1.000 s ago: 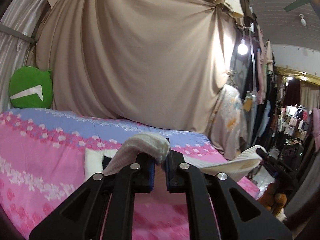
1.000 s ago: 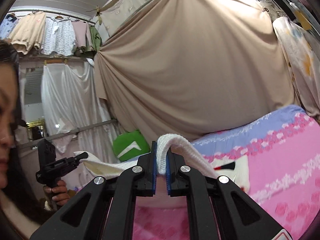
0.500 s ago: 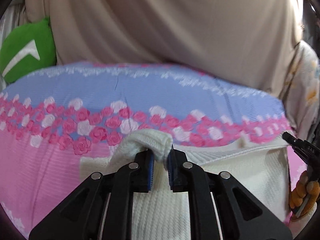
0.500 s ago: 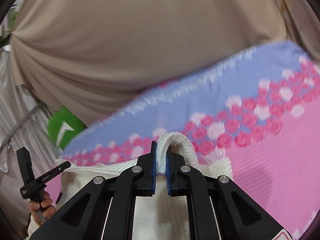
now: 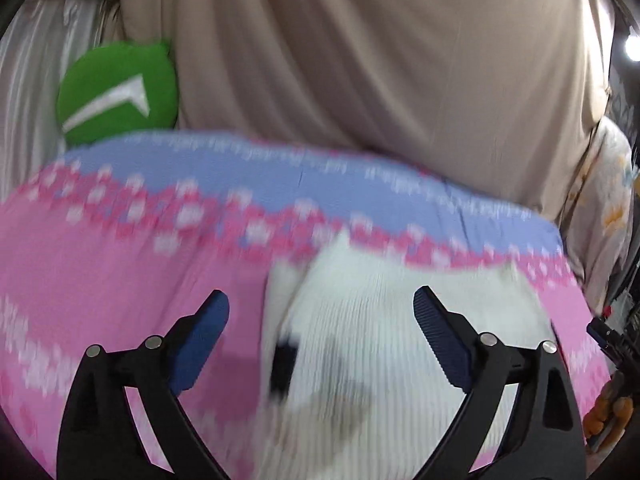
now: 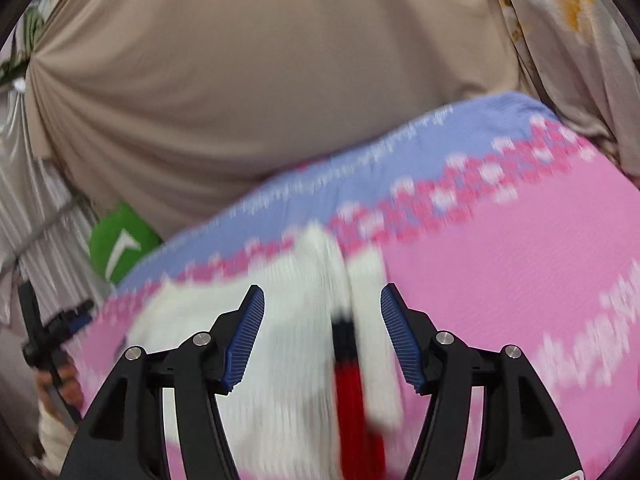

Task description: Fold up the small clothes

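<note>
The left gripper stands wide open, its blue pads spread far apart with nothing between them; the right gripper is open too, its ribbed blue pads apart and empty; both views are blurred by motion, so fine detail is hard to read. The white knitted garment lies on the pink bedspread, free of both grippers; in the left wrist view it spreads from the middle toward the right side of the bed, with its far edge reaching the band of pink and white flowers, and a dark patch shows near its left edge; in the right wrist view the same garment lies in the near middle, with a narrow white strip standing up toward the far side and a red and black marking just right of centre. The bedspread turns to a pale blue band at its far edge; beyond that hangs a large beige curtain. A green cushion with a white mark sits at the far left corner of the bed, against the curtain; a pale floral cloth hangs at the far right. In the right wrist view a hand holding a black gripper handle shows at the left edge, beside the bed.
</note>
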